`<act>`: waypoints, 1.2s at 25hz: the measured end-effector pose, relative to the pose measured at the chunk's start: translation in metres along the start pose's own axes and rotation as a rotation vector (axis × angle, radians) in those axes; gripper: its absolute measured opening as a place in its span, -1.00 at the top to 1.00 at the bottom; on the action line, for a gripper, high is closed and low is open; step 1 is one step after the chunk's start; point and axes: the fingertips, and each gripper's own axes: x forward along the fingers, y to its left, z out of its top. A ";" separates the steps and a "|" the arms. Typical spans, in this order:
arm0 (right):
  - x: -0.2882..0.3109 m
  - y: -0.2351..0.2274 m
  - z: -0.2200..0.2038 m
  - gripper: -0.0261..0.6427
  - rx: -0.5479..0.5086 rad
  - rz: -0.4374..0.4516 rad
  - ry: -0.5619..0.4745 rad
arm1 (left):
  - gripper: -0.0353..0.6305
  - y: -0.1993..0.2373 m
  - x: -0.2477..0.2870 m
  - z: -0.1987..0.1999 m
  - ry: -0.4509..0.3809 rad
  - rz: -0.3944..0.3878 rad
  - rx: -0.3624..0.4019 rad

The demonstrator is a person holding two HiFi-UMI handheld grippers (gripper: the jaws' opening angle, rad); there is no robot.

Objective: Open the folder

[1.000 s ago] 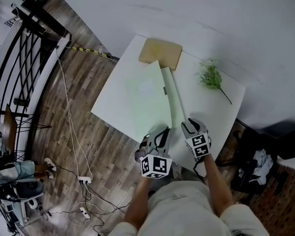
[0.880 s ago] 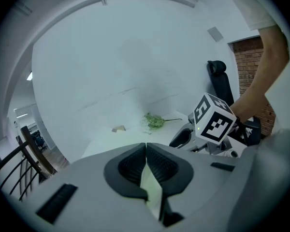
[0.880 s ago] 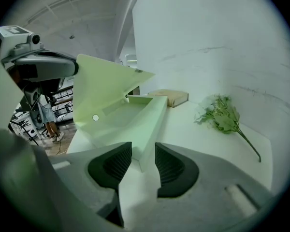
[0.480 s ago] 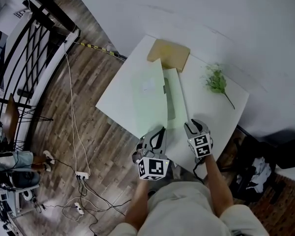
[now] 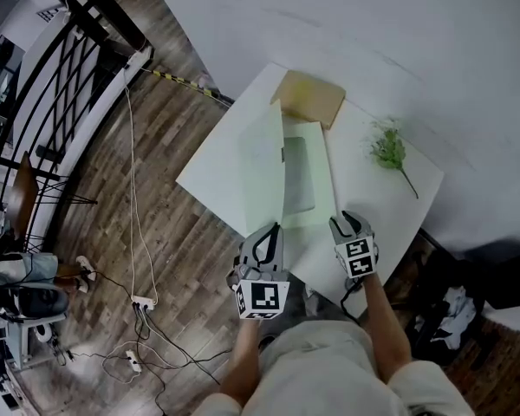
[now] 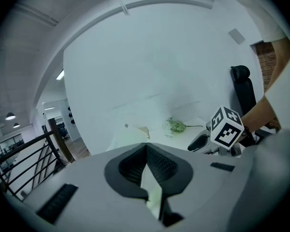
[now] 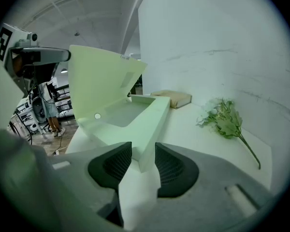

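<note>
A pale green folder (image 5: pixel 305 199) is lying on the white table (image 5: pixel 377 206), with its long side running from near to far. Its cover (image 5: pixel 262 154) is standing up steeply along the left side, so the folder is partly open, and the shallow base (image 5: pixel 302 176) is showing inside.

The left gripper (image 5: pixel 269 236) is pinching the near edge of the cover. In the left gripper view its jaws (image 6: pixel 146 150) are pressed together on this thin pale sheet (image 6: pixel 153 191), which is passing between the two dark pads.

The right gripper (image 5: pixel 347 224) is sitting at the near right corner of the base. In the right gripper view the corner of the base (image 7: pixel 144 129) is standing between the jaws (image 7: pixel 143 152), and the pads are pinching it from both sides. The raised cover (image 7: pixel 100 83) is filling the left part of this view.

At the far end of the table a flat brown block (image 5: pixel 312 97) is lying just beside the folder. A green sprig (image 5: pixel 388 151) is lying on the right part of the table, well apart from the folder. The wooden floor (image 5: pixel 169 232) and a black railing (image 5: pixel 56 85) are showing on the left.
</note>
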 end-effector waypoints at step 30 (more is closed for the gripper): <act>0.003 0.002 -0.003 0.49 -0.020 -0.004 0.009 | 0.89 0.062 -0.039 -0.012 -0.035 0.175 -0.095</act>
